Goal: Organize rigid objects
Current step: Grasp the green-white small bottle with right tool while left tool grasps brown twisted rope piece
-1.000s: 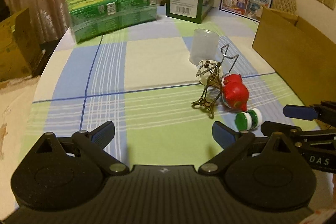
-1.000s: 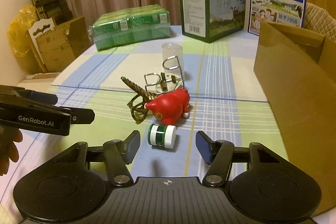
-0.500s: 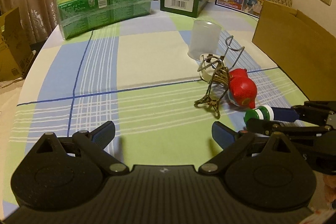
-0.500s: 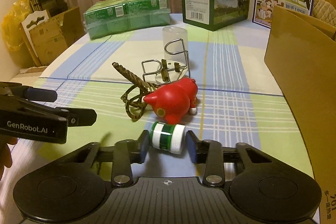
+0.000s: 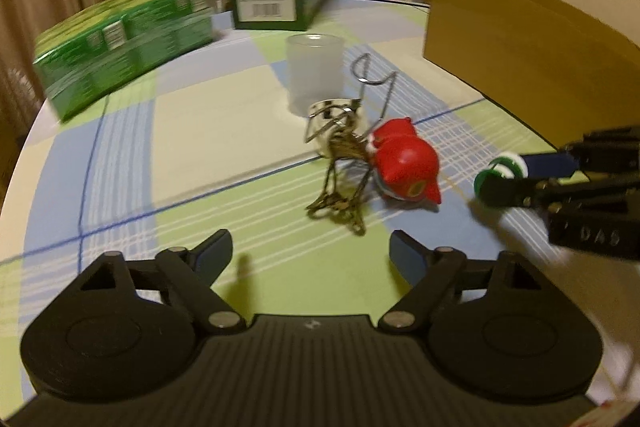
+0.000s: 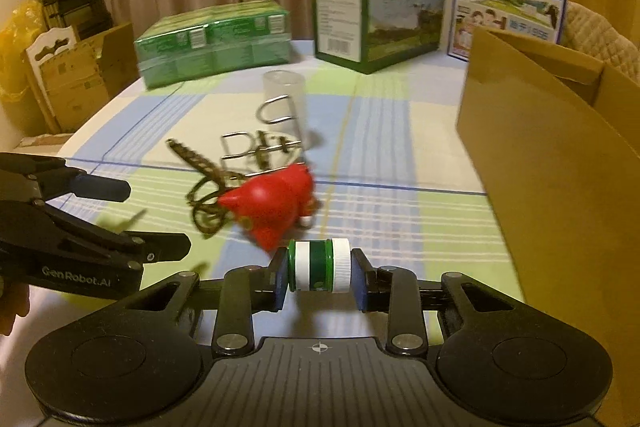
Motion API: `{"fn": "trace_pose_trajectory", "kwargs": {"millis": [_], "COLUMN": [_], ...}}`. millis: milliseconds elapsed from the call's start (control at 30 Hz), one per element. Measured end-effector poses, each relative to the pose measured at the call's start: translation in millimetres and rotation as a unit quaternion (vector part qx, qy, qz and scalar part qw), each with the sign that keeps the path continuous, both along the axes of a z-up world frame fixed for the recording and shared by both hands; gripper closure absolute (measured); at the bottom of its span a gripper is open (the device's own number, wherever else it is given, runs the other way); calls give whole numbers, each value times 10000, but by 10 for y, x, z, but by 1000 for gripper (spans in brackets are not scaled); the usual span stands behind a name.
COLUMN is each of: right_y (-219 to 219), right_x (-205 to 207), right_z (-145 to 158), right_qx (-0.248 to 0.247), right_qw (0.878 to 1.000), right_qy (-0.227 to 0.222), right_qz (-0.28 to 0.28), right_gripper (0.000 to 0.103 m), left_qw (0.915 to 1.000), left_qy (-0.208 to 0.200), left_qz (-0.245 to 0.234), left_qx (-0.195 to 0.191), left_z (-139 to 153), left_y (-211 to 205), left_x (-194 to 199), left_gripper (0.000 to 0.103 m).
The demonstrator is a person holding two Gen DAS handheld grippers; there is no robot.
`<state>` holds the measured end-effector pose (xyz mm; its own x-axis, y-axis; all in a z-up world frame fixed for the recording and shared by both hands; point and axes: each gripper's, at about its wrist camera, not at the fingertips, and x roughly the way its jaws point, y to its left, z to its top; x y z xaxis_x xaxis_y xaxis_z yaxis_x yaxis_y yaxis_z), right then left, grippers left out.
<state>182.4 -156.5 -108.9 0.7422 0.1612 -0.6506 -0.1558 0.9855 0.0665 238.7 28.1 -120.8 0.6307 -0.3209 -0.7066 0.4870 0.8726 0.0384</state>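
Transfer step: my right gripper, jaws clamped on the green-white jar, must carry it into the cardboard box. Left gripper jaws apart.

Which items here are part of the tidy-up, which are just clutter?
Job: green-and-white jar in the right gripper; red toy; wire pieces; frosted cup; cardboard box, probably the bin.
Clutter: green carton pack; milk boxes.
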Motion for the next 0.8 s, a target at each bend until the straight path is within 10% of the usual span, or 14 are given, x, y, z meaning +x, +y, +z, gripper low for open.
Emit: {"fn": "trace_pose_trajectory", "kwargs": {"millis": [533,800], "right_y": [-178,-194], "right_x": [8,-77], "right_z": [-31,47], "right_qx": [17,9], "right_qw": [9998,9998], "right_qy": [65,80], "right_qz": [-168,-208], "right_gripper": [75,75], "left_qw": [9988,9992], "left_qy": [-253,254], "left_qz": [-300,142], "left_qx": [276,261], "left_z": [-67,16], "left_y": [-340,-387], "left_x": [180,-47], "left_gripper": [76,85]}}
